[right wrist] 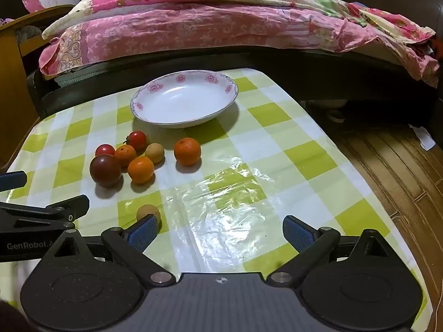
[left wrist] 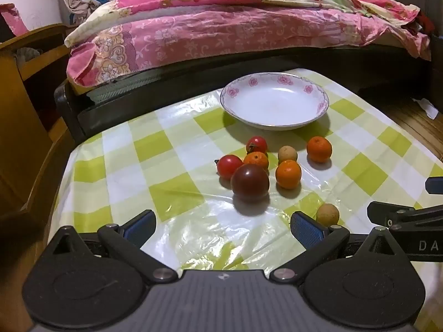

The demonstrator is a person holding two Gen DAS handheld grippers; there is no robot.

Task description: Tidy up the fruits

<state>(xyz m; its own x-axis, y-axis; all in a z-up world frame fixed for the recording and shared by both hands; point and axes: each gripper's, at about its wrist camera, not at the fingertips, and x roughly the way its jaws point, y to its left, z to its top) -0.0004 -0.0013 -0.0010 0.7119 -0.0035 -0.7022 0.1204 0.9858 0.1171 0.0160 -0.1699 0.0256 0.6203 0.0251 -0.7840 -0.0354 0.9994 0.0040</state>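
Note:
A white plate with pink flowers point(left wrist: 315, 94) point(right wrist: 144, 94) stands empty at the far side of the table. In front of it lie several fruits: a dark red tomato point(left wrist: 250, 182) point(right wrist: 105, 170), small red tomatoes point(left wrist: 229, 166) point(right wrist: 137, 139), oranges point(left wrist: 319, 148) point(right wrist: 187, 151) and a tan longan point(left wrist: 287, 154) point(right wrist: 154, 152). Another longan point(left wrist: 327, 214) point(right wrist: 146, 211) lies apart, near my fingers. My left gripper point(left wrist: 223, 228) is open and empty, close before the dark tomato. My right gripper point(right wrist: 221, 231) is open and empty over bare cloth.
The table has a green and white checked plastic cloth point(left wrist: 171, 193) point(right wrist: 277, 166). A bed with pink bedding point(left wrist: 221, 36) point(right wrist: 221, 27) runs behind it. Wooden furniture point(left wrist: 25, 110) stands left; wooden floor point(right wrist: 387, 166) lies right of the table edge.

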